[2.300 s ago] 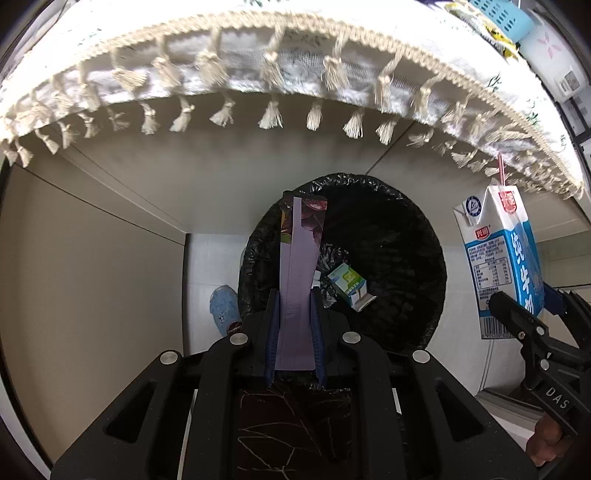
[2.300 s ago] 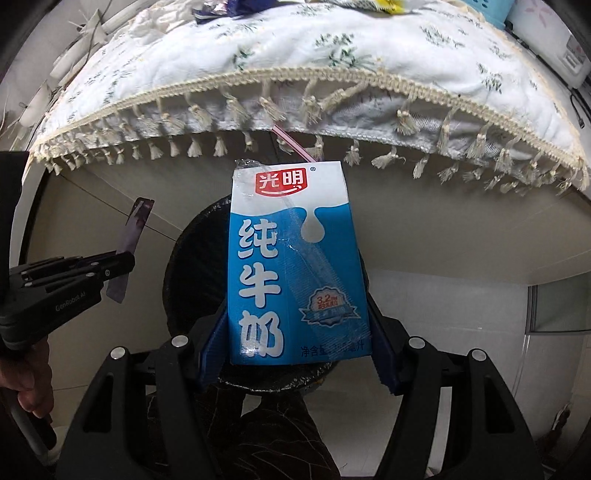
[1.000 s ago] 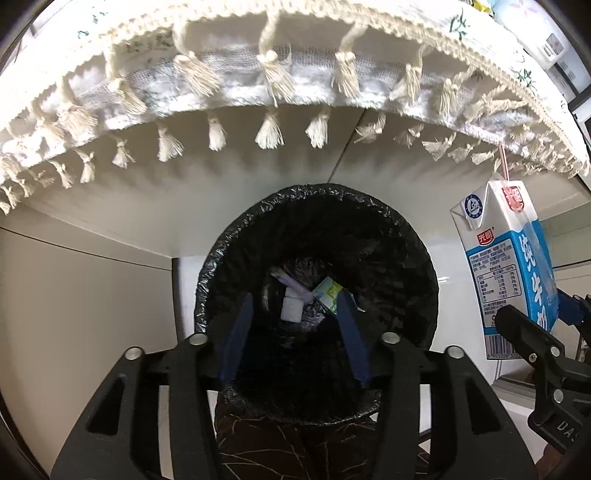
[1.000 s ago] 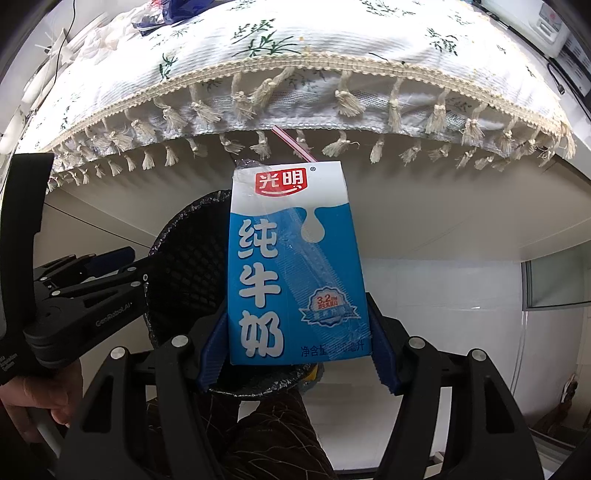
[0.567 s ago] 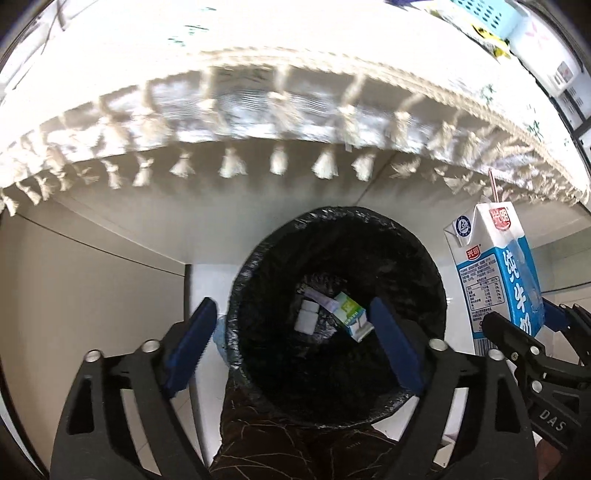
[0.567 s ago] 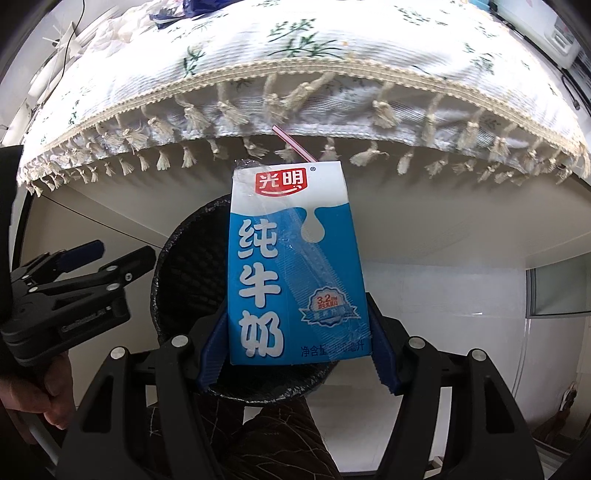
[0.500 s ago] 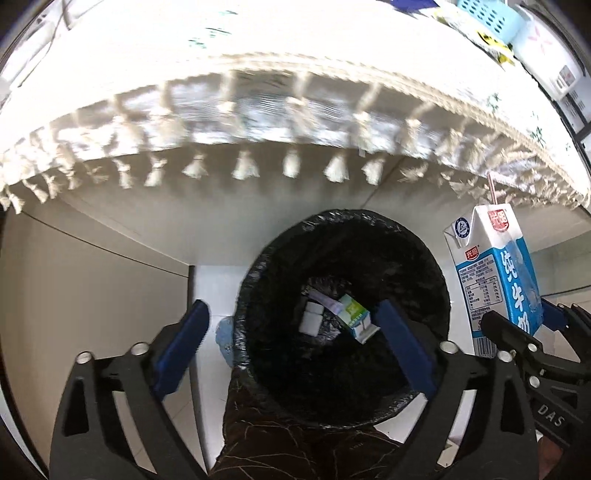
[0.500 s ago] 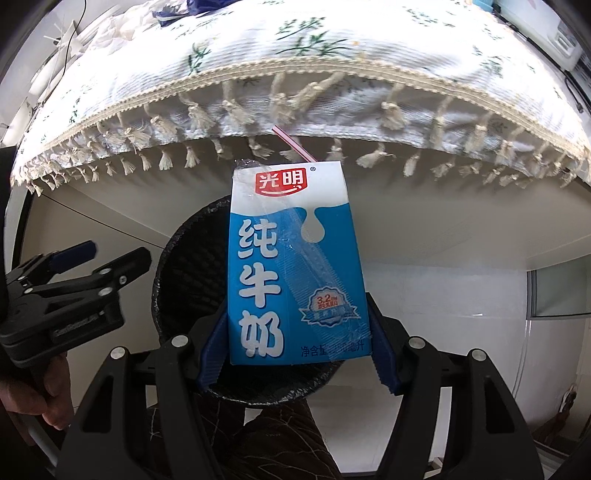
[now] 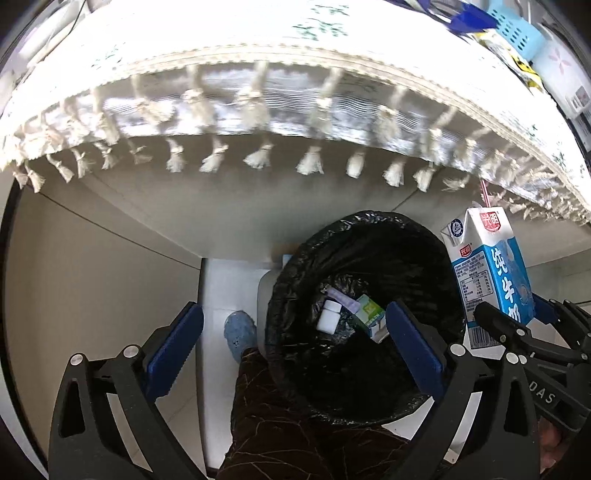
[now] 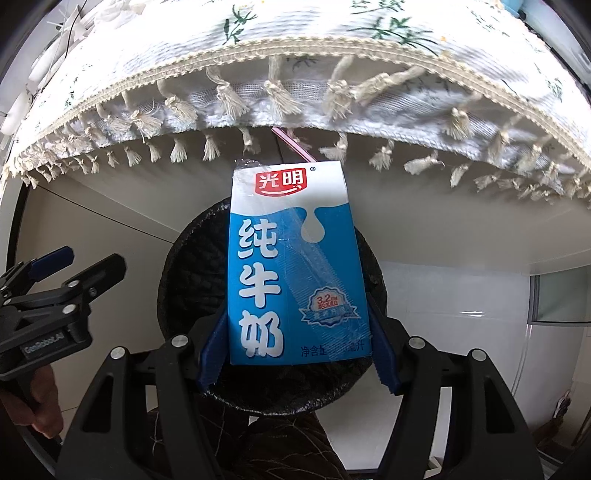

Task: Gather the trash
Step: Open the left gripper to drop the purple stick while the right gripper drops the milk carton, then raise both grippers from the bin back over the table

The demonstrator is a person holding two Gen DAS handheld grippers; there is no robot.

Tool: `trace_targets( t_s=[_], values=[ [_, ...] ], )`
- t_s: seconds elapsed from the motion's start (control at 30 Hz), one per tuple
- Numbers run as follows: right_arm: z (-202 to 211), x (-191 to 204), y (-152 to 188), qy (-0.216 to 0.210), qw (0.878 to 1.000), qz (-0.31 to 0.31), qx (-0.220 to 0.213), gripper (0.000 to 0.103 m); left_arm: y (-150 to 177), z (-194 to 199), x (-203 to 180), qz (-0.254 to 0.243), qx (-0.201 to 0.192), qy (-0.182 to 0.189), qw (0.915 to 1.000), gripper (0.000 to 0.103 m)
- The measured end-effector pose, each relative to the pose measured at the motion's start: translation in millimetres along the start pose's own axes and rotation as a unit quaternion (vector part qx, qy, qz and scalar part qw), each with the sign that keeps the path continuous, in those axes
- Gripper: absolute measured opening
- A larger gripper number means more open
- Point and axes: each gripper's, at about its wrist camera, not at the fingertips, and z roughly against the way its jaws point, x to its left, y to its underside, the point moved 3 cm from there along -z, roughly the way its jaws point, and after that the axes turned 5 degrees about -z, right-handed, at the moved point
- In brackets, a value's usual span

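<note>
A black-lined trash bin (image 9: 399,258) stands on the floor under the table edge. In it lie a purple wrapper (image 9: 341,301), a small white bottle (image 9: 328,315) and a green-and-white box (image 9: 371,317). My left gripper (image 9: 293,314) hangs above the bin's left rim, its jaws opening wide with nothing between them. In the right wrist view the left gripper (image 10: 88,260) is off to the left of the bin (image 10: 188,280). My right gripper (image 10: 297,321) is shut on a blue-and-white milk carton (image 10: 291,258) with a pink straw, held upright over the bin. The left wrist view shows the carton (image 9: 491,273) at the bin's right rim.
A white floral tablecloth with tassels (image 9: 258,110) overhangs the bin. A person's dark patterned trouser leg (image 9: 277,424) and blue shoe (image 9: 240,330) are beside the bin. A white container (image 9: 266,295) stands against the bin's left side. A blue basket (image 9: 517,29) sits on the table.
The left gripper let go of the purple wrapper, which now lies in the bin, spread its jaws wide and shifted left. The right gripper carried the carton over the bin.
</note>
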Motion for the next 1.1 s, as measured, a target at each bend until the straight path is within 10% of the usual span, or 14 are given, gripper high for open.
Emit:
trace_targets(
  t_s=[0.5, 0.8, 1.1],
  values=[
    [-9.0, 30.0, -14.1, 0.003, 1.0, 0.008, -0.006, 0.067, 5.4, 0.0, 17.1, 0.008, 0.001, -0.007, 0.9999, 0.097],
    [27.6, 32.1, -21.3, -0.006, 0.999, 0.006, -0.037, 0.092, -3.2, 16.3, 11.5, 0.003, -0.002, -0.003, 1.0, 0.097],
    [90.9, 13.0, -22.2, -0.007, 0.997, 0.009, -0.076, 0.095, -13.5, 55.7, 5.6, -0.001, -0.021, 0.002, 0.9998, 0.097]
  ],
)
